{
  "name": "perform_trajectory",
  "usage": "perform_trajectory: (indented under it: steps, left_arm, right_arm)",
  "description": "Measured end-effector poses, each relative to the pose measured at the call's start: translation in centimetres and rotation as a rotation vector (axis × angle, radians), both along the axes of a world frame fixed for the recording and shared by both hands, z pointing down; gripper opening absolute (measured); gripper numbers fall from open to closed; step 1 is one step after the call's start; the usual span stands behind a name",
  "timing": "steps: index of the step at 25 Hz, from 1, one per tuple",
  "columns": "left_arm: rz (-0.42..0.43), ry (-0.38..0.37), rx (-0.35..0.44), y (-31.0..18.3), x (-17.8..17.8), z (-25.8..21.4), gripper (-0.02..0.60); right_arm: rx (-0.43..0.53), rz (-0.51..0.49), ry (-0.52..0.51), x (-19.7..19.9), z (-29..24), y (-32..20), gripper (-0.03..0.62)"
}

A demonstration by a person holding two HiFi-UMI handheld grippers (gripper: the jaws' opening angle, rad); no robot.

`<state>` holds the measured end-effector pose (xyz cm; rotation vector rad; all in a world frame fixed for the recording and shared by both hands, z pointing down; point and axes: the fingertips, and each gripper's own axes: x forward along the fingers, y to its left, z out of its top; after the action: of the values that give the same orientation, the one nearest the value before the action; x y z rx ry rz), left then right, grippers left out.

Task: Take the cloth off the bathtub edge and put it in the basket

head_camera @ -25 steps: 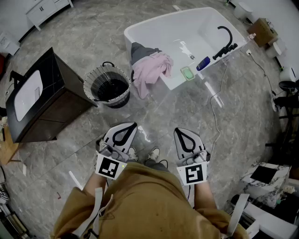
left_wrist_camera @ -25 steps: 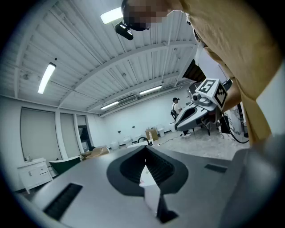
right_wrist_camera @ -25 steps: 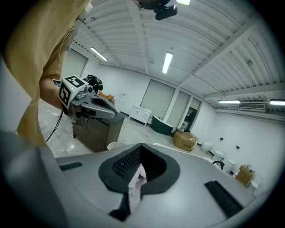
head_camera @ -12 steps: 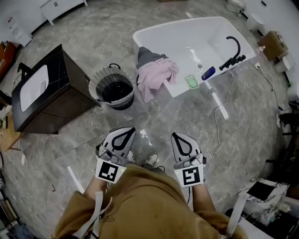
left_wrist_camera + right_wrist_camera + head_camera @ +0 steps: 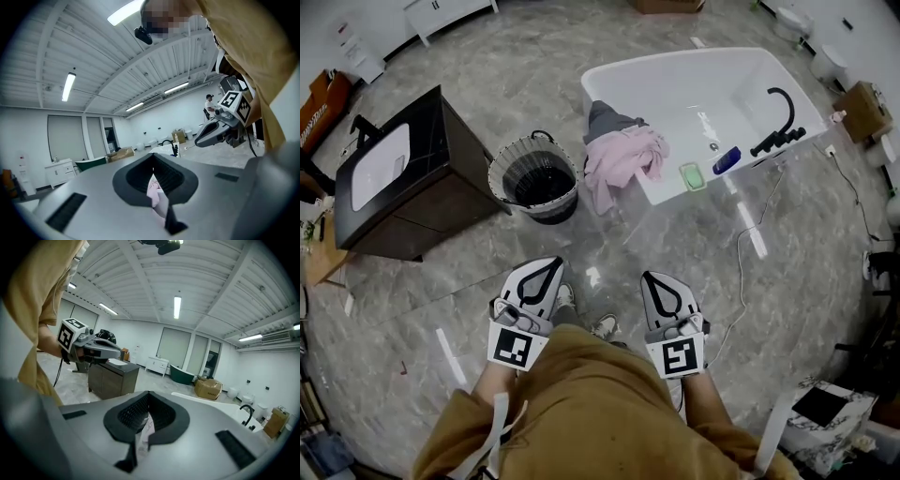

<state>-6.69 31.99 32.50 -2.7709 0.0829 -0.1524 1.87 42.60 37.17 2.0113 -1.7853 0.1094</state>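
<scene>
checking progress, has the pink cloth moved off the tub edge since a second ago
No. The pink cloth still hangs over the same corner of the bathtub edge, next to the basket; only the view has shifted.

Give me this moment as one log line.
pink cloth on bathtub edge | basket beside it | left gripper shut, empty | right gripper shut, empty
</scene>
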Motion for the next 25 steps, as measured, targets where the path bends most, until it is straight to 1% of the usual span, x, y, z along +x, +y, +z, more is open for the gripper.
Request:
perform_trajectory:
  steps: [3, 6, 10, 13, 19, 22, 25]
  left_arm:
    - [-0.015, 0.003, -0.008, -0.8, 0.1, 0.5, 0.005]
    - [-0.003, 0.015, -0.021, -1.4, 0.9, 0.8, 0.005]
    - [0.039, 0.0, -0.033, -3.0, 2.8, 1.8, 0.005]
    - [0.058, 0.0, -0.052, -5.5, 4.6, 2.2, 0.005]
    - [0.09, 0.019, -0.088, -12.0, 9.4, 2.4, 0.005]
    - [0.119, 0.019, -0.091, -15.0, 11.6, 2.4, 0.005]
    - [0.145, 0.037, -0.088, -17.9, 13.7, 2.0, 0.005]
  right_arm:
    - [0.009, -0.006, -0.014, -0.2, 0.0, -0.5, 0.002]
    - [0.015, 0.0, -0.03, -0.1, 0.3, -1.1, 0.002]
    - [0.009, 0.041, -0.018, 1.8, 0.5, -2.8, 0.002]
    - [-0.004, 0.076, -0.017, 3.7, 0.3, -4.6, 0.002]
    - [-0.057, 0.101, 0.0, 7.3, 0.2, -10.2, 0.002]
    - [-0.065, 0.108, 0.007, 8.9, -0.1, -13.8, 0.002]
    - [-0.074, 0.109, 0.017, 10.1, -0.2, -17.2, 0.002]
